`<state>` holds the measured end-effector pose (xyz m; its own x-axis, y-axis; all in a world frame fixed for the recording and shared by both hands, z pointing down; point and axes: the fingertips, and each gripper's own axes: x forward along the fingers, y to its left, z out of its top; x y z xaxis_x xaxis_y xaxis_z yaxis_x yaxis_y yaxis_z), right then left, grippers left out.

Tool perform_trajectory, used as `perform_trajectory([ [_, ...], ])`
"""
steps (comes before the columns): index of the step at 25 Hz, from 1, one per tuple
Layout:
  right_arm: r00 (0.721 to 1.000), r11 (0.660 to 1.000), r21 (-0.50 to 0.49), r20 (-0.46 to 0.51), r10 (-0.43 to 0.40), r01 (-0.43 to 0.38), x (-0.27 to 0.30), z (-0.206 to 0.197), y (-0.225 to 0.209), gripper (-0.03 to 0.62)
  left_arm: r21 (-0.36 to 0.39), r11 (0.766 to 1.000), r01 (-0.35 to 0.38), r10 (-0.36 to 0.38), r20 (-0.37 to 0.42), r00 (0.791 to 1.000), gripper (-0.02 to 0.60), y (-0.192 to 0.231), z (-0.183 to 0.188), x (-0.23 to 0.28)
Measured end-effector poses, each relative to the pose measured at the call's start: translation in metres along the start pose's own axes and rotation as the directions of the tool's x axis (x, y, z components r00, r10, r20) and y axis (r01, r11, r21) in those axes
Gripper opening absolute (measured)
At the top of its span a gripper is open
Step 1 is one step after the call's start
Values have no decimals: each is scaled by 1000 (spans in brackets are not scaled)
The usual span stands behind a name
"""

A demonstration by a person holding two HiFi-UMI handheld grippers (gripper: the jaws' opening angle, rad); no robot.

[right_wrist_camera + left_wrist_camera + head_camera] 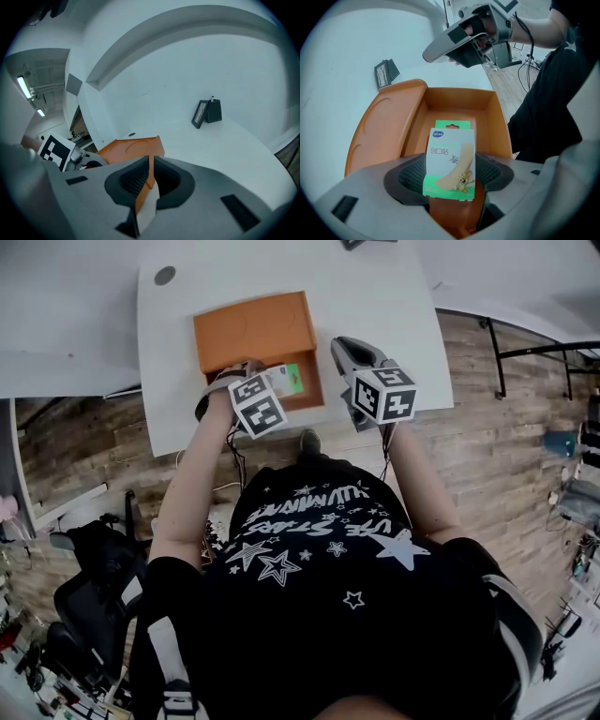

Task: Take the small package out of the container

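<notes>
White table (394,296) fills the top of the head view. An orange container (253,334) lies open under the left gripper (272,381), and the right gripper (345,348) sits just beside the container's right wall. Left gripper view: the jaws pinch a small package (451,161), upright above the container's hollow. Right gripper view: the jaws are pressed almost together, and the orange sliver in the slit seems to be the container beyond, not something held.

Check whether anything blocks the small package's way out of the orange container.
Nothing visible does. The left gripper holds the small package over the open container, whose lid lies folded back. The right gripper clamps a side wall, off the path.
</notes>
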<state>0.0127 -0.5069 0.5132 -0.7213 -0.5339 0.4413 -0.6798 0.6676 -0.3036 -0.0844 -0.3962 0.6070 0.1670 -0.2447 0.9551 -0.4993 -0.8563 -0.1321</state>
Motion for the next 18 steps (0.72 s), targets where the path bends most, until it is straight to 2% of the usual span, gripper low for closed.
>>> perform_trajectory([
  [10, 1000, 1000, -20, 17, -17, 18, -5, 9, 5, 60, -3, 1000, -13, 13, 59, 998, 350, 2, 1, -12],
  [18, 998, 999, -24, 53, -45, 46, -15, 12, 22, 60, -54, 996, -71, 79, 150, 986, 350, -1, -3, -40],
])
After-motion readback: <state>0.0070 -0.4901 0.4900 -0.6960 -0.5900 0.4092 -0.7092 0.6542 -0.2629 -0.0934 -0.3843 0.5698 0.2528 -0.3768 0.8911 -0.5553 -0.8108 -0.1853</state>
